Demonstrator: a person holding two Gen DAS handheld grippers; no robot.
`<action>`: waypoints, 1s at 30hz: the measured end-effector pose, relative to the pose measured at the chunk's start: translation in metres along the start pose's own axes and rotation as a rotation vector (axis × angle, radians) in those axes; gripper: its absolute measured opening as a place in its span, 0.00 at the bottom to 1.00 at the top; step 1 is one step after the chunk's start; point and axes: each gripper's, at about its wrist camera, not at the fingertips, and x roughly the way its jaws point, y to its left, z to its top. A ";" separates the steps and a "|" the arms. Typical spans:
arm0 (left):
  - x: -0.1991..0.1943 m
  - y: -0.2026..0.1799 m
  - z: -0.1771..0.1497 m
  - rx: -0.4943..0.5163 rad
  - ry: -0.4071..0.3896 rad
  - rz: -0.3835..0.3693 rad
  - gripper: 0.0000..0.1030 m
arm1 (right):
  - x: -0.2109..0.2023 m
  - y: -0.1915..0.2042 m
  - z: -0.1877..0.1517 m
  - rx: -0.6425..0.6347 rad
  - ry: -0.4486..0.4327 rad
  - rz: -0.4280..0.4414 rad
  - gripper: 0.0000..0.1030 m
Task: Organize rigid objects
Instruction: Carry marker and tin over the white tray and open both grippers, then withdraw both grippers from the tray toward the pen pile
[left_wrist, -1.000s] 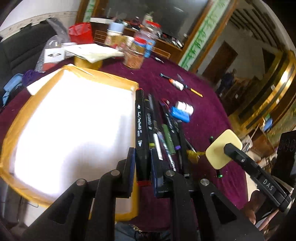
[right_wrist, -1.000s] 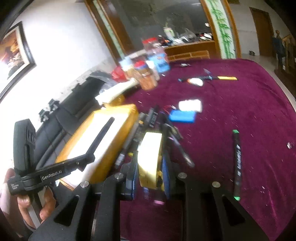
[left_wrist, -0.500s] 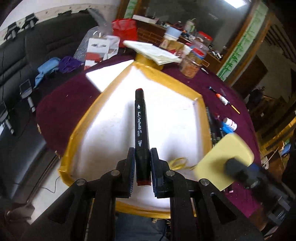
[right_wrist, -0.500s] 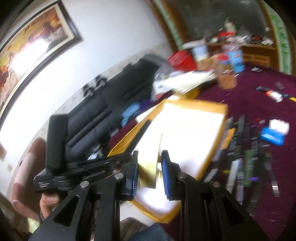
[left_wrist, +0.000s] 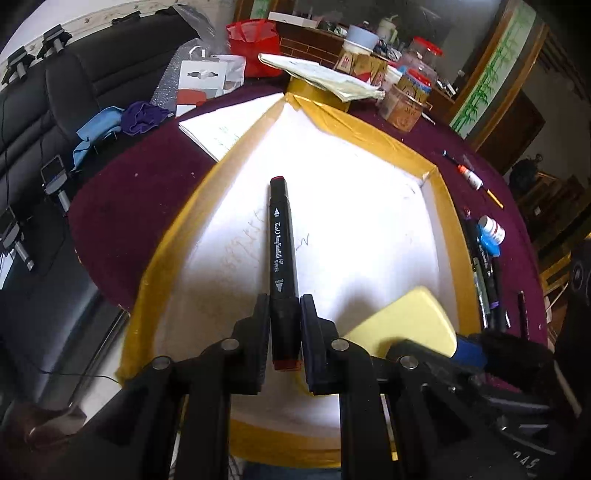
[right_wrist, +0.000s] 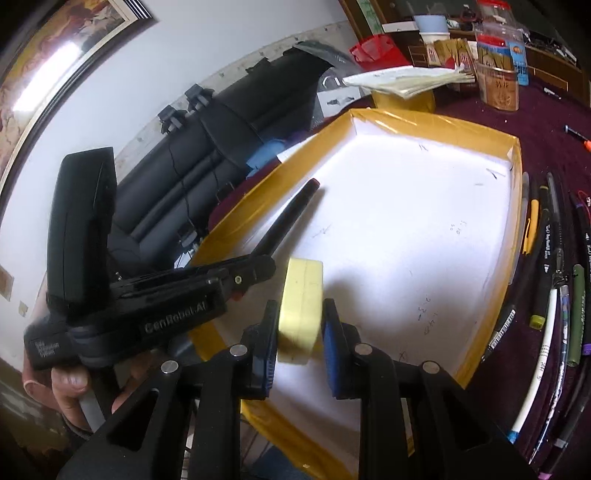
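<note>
Black red-capped art marker (left_wrist: 282, 254): light, stiff, clamped near its tail by left hand-held gripper (left_wrist: 283, 325); right hand-held gripper (right_wrist: 300, 328) pinches pale-yellow block (right_wrist: 300, 306), probably foam, over white gold-rimmed tray (right_wrist: 436, 122).

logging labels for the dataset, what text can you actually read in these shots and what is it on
"Touch", a stylised word I cannot make out, and "ART MARKER": on the black marker in the left gripper.
"GenRobot.AI": on the left gripper's body, seen from the right wrist.
Small label beside it: too small.
Print on the pens beside the tray: too small.
Jar labels: blurred.
</note>
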 end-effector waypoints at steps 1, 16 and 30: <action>0.002 -0.001 0.000 0.002 0.004 0.002 0.13 | 0.000 0.000 0.001 0.003 0.001 0.002 0.19; 0.007 -0.005 0.003 0.024 -0.017 0.070 0.30 | -0.008 -0.007 0.003 0.046 -0.011 -0.027 0.34; -0.038 -0.021 -0.003 0.002 -0.153 0.084 0.61 | -0.063 -0.011 -0.015 0.038 -0.130 -0.068 0.54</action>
